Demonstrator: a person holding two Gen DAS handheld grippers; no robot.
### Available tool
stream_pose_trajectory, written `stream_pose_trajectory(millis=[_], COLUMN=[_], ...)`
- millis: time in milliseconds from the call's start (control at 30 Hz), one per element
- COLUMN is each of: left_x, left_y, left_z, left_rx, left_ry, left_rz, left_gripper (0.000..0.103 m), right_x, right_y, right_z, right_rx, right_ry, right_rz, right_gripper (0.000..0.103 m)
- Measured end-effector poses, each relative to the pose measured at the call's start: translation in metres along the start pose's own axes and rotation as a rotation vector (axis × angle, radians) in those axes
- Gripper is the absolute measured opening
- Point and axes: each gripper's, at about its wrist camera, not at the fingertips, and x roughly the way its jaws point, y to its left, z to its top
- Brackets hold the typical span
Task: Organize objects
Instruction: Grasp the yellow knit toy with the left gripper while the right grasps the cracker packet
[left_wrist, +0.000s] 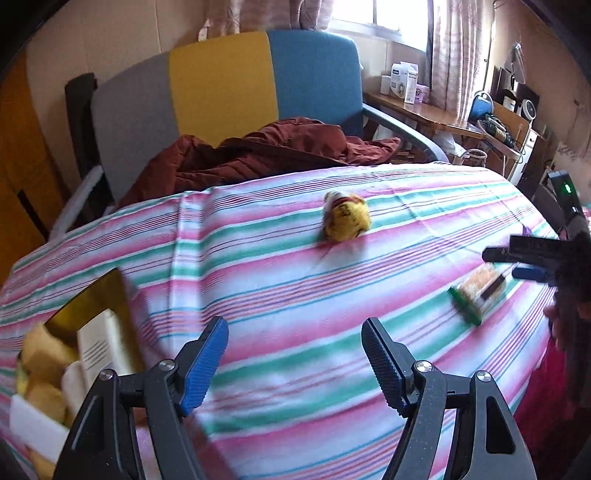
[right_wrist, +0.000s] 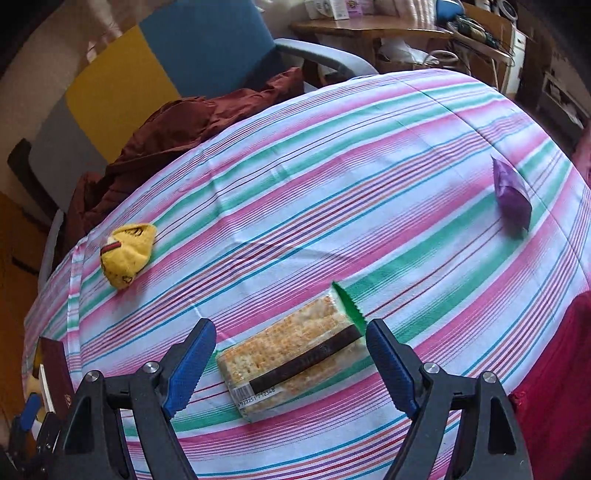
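Right wrist view: the cracker packet (right_wrist: 291, 360) is seen lying on the striped counter (right_wrist: 332, 166) between the wide-spread right hand-held gripper (right_wrist: 291, 365). The slick wrapper may be squeezed out sideways. The left hand-held gripper (left_wrist: 295, 362) is held wide, empty.

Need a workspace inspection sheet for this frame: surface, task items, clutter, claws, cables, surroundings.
Surface: striped cloth over the table, creased.
Job's things: cracker pack flat, between the right claw's fingers, not gripped; yellow pouch toward the far left; purple packet at the right edge; box at the near left holding yellowish items.
Clutter: brown jacket on the chair.
Claws: left claw open over bare cloth; right claw open.
Cables: tangle on the side desk, details unclear.
Surroundings: curtained window, cartons on the desk.
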Motion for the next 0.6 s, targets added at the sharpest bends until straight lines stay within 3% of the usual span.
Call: stream_pose_trajectory(millis=[233,367,600], left_x=[0.035,0.061,0.107], left_y=[-0.024,-0.032,-0.038], left_z=[0.034,0.056,0.092], left_rx=[0.024,0.025,-0.003], left_ry=[0.021,0.032,0.037], left_rz=[-0.038,-0.047,-0.036], left_gripper=[0.075,0.083,0.085], right_x=[0.007,0.004,0.009], right_y=[-0.018,-0.016,-0.022], right_z=[0.002,0.0,-0.006], right_rx=[0.101,0.094,0.102], right_ry=[0.051,0.054,0.103], right_rz=[0.029,0.039,0.036], right_gripper=[0.085,0.085,0.085])
